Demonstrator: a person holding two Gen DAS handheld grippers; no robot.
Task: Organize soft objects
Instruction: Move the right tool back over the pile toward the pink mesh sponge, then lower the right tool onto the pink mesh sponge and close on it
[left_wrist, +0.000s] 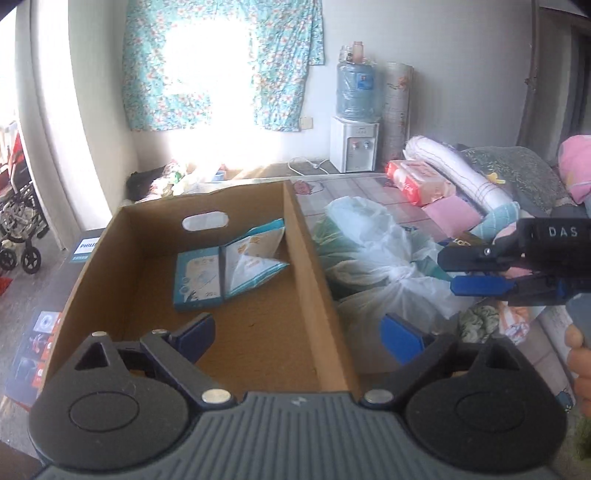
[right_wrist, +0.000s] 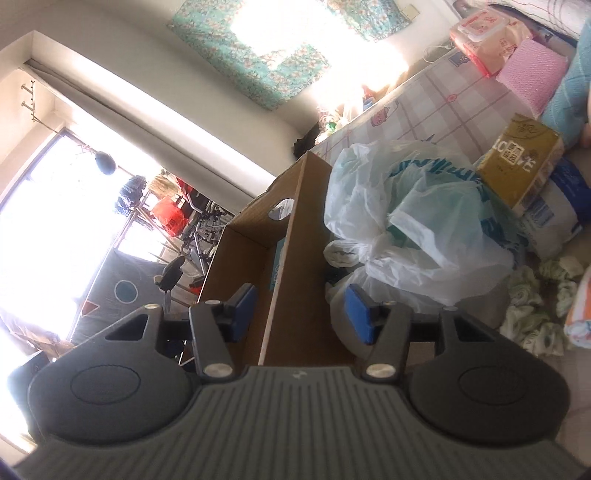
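Observation:
An open cardboard box (left_wrist: 309, 280) stands on the bed with two teal packets (left_wrist: 229, 266) lying inside. My left gripper (left_wrist: 299, 334) hangs open and wide above the box's near end, with nothing between its pads. Right of the box lies a tied white plastic bag (left_wrist: 373, 258) stuffed with soft things. My right gripper (left_wrist: 447, 272) reaches in from the right, just past that bag. In the right wrist view the right gripper (right_wrist: 301, 310) is open and holds nothing; the box wall (right_wrist: 288, 266) shows in the gap and the bag (right_wrist: 417, 229) lies ahead on the right.
A gold tissue pack (right_wrist: 521, 166), a white-and-blue pack (right_wrist: 561, 206) and crumpled green-white cloths (right_wrist: 528, 314) lie right of the bag. Pink tissue packs (left_wrist: 417, 181), a pink cloth (left_wrist: 450, 214) and rolled bedding (left_wrist: 461, 170) sit farther back. A water dispenser (left_wrist: 354, 144) and a wheelchair (left_wrist: 18, 221) stand beyond.

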